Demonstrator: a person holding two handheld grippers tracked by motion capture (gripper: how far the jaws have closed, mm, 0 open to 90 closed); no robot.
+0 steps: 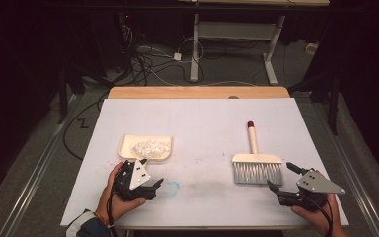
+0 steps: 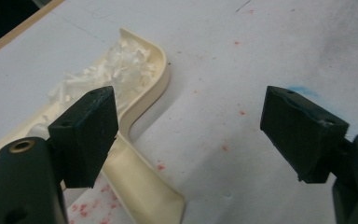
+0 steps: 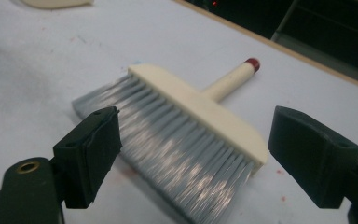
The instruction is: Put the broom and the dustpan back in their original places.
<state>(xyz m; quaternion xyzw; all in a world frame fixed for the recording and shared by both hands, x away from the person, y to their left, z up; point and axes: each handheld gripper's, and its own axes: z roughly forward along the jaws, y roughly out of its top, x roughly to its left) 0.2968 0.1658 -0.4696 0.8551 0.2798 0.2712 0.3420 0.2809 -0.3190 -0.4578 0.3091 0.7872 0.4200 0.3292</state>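
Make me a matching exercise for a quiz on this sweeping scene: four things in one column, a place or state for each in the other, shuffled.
Things:
1. dustpan
2. brush
3. left claw
4. shreds

Places or states:
A. lies flat, red-tipped handle pointing away from the person
B. heaped white inside the pan
C. open, just near of the pan
D. cream, on the table's left half

Pairs: 1-D, 2-A, 3-C, 4-B

Bare table point(image 1: 202, 128) lies open between dustpan point(image 1: 146, 148) and brush point(image 1: 256, 165).
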